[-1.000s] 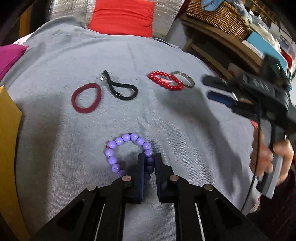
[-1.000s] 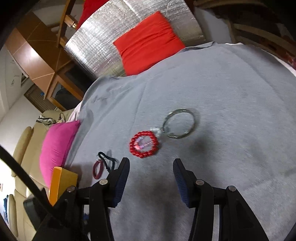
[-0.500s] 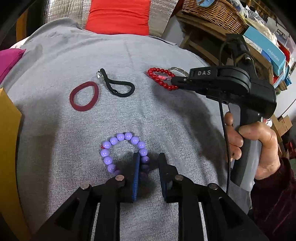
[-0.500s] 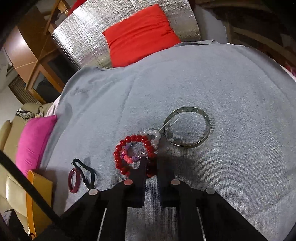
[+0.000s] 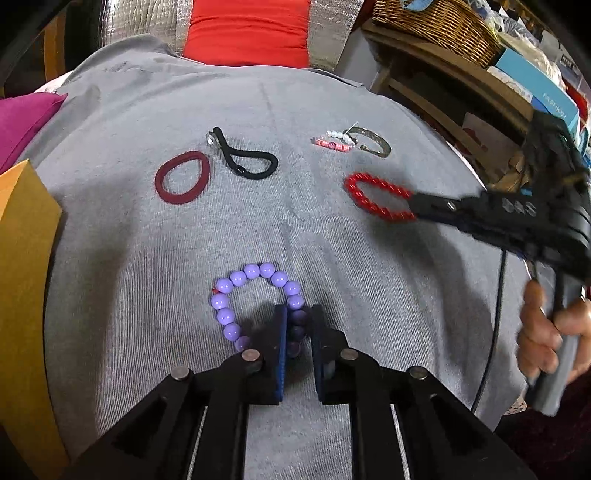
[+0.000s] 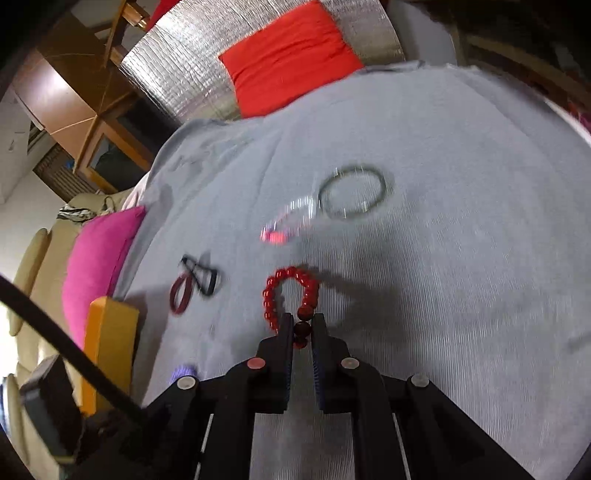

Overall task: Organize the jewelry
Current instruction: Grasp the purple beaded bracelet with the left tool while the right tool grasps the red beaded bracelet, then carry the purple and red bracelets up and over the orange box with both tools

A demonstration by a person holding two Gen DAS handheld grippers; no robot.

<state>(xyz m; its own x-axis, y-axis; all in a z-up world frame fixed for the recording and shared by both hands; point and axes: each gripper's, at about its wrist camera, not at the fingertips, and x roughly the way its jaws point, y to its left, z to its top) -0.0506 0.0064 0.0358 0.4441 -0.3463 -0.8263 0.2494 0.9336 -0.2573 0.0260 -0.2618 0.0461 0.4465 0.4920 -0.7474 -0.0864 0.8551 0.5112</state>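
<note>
A lived-in home, likely a sitting room: a cream sofa [image 6: 26,280] with a pink cushion [image 6: 99,254] stands beside the grey-clothed surface [image 5: 332,288], a red cushion [image 6: 291,55] behind it, a wicker basket [image 5: 436,26] and boxes on cluttered wooden shelves [image 5: 454,85].

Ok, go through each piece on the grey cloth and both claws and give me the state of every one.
Left claw: shut on the purple bead bracelet.
Right claw: shut on the red bead bracelet.
Metal bangle: flat on the grey cloth, loose.
Pink and white bead bracelet: lying beside the bangle.
Black hair tie: loose.
Maroon hair tie: loose.
</note>
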